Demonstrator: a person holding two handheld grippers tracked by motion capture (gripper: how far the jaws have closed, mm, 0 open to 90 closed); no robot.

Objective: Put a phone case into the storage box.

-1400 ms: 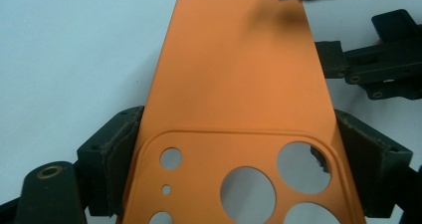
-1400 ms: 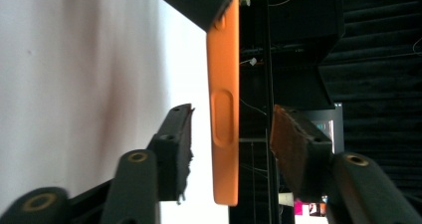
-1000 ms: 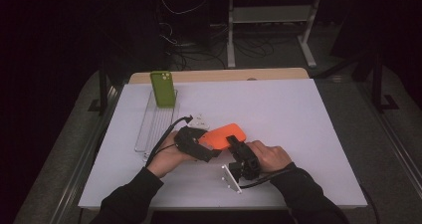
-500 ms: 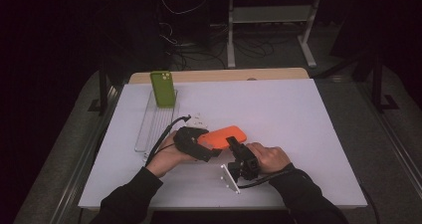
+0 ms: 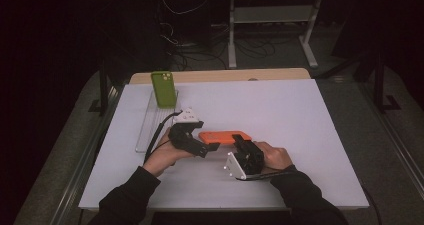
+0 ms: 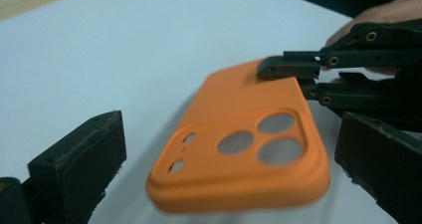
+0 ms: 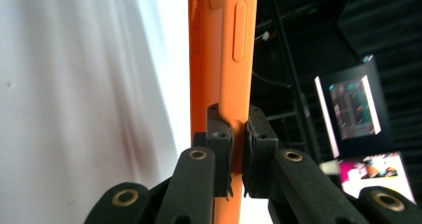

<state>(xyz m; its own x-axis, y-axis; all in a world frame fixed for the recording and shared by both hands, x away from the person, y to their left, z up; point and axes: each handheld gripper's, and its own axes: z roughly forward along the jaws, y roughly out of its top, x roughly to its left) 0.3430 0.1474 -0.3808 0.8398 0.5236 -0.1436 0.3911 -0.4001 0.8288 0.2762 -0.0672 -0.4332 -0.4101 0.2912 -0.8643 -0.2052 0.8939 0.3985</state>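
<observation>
In the high view, the orange phone case [image 5: 225, 136] sits just below the middle of the white table [image 5: 300, 115], lifted a little off the surface. The left gripper [image 5: 209, 146] comes at it from eight o'clock, its black body and grey plate over the person's left hand [image 5: 162, 156]. The right gripper [image 5: 239, 141] comes from five o'clock, carried by the right hand [image 5: 272, 156], and pinches the case's right end. Towards eleven o'clock of the case a green phone [image 5: 164, 89] leans upright at the far end of a clear tray [image 5: 150, 125], well apart from the grippers. A strip of bare wood [image 5: 225, 75] runs along the table's far edge at twelve o'clock.

In the left gripper view, the left gripper [image 6: 224, 169] has its jaws spread wide; they have just been opening. The orange phone case [image 6: 244, 144] lies between them with its camera holes facing up, and neither pad touches it. At two o'clock the right gripper [image 6: 293, 77] is clamped on the case's far end.

In the right gripper view, the right gripper [image 7: 238, 139] is narrowed tight on the thin edge of the orange phone case [image 7: 224, 50], which runs straight up towards twelve o'clock, its side button showing. The white table [image 7: 84, 94] lies at nine o'clock, and lit screens [image 7: 353, 109] glow in the dark at three to four o'clock.
</observation>
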